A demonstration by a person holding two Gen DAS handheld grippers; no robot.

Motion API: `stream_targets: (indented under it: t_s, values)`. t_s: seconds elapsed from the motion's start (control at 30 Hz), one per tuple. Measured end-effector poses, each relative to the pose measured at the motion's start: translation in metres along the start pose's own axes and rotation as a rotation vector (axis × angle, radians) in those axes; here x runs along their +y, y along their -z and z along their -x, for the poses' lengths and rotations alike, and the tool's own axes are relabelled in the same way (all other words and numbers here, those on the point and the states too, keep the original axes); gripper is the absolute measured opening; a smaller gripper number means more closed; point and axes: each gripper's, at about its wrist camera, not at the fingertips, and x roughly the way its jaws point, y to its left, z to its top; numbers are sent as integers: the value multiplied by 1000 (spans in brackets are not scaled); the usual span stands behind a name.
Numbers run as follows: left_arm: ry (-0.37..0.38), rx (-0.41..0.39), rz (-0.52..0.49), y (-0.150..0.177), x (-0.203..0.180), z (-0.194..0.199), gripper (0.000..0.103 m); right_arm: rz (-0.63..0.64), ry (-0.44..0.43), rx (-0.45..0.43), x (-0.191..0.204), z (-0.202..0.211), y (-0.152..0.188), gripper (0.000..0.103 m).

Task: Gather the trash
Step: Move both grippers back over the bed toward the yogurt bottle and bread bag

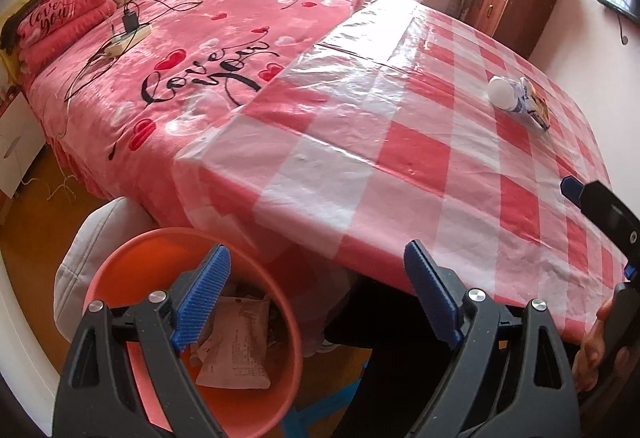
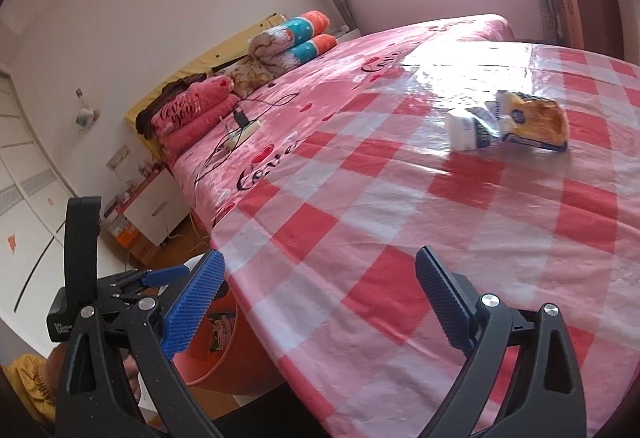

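An orange bin (image 1: 120,258) stands on the floor at the bed's foot with a pale wrapper (image 1: 236,350) and other scraps inside; its side also shows in the right wrist view (image 2: 236,358). My left gripper (image 1: 316,298) is open and empty above the bin's right rim. On the checked plastic sheet (image 1: 400,157) lie a white paper cup (image 1: 505,93) on its side and a yellow snack wrapper (image 1: 538,105), touching; both show in the right wrist view, cup (image 2: 466,129) and wrapper (image 2: 536,119). My right gripper (image 2: 320,298) is open and empty over the sheet's near edge, well short of them.
The pink bed (image 1: 180,57) carries a power strip with charger and cables (image 1: 128,29) and folded quilts (image 1: 60,21) at its head. A brown cabinet (image 1: 512,5) stands at the far right. A white nightstand (image 2: 152,213) stands beside the bed. A grey cushion (image 1: 92,238) lies by the bin.
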Motion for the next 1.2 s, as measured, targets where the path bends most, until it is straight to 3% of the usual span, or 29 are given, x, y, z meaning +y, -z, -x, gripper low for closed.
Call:
stream_targets:
  t_s: [0.7, 1.07, 1.2]
  values:
    - [5, 9, -109, -13, -59, -5, 89, -111, 38, -90, -54, 39, -10, 95]
    - [44, 9, -187, -23, -98, -12, 89, -204, 70, -141, -89, 57, -14, 95]
    - [84, -17, -257, -36, -122, -11, 89, -252, 80, -160, -106, 63, -15, 95]
